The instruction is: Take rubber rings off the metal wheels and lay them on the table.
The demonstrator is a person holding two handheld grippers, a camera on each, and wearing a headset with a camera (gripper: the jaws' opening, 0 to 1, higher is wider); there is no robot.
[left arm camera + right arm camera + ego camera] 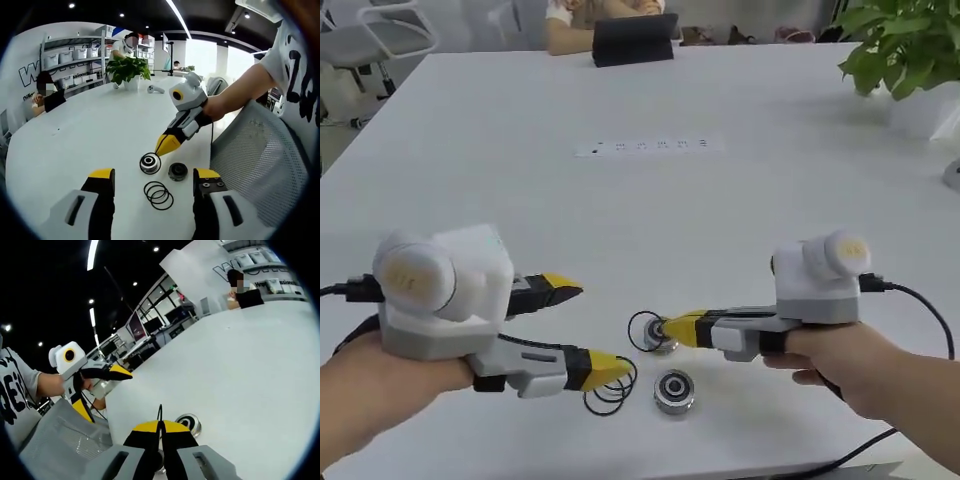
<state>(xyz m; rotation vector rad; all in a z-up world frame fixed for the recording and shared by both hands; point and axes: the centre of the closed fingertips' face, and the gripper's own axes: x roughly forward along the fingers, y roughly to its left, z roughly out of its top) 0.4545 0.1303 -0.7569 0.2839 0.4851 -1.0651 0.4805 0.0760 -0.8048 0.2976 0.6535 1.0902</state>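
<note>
Two metal wheels sit near the table's front edge: one (660, 337) at my right gripper's tip, the other (673, 390) closer to me. My right gripper (670, 328) is shut on a thin black rubber ring (642, 328) that loops out beside the first wheel (189, 423). In the right gripper view the ring (160, 413) rises edge-on from the shut jaws (161, 428). My left gripper (595, 330) is open and empty, its jaws either side of a small pile of loose rings (610, 392) on the table. The left gripper view shows those rings (159, 194), both wheels (150, 163) (177, 171) and the right gripper (166, 145).
A power strip (650, 147) lies flat mid-table. A potted plant (905, 45) stands at the far right corner. A person sits with a dark tablet (633, 40) at the far edge. An office chair (370, 35) stands at the far left.
</note>
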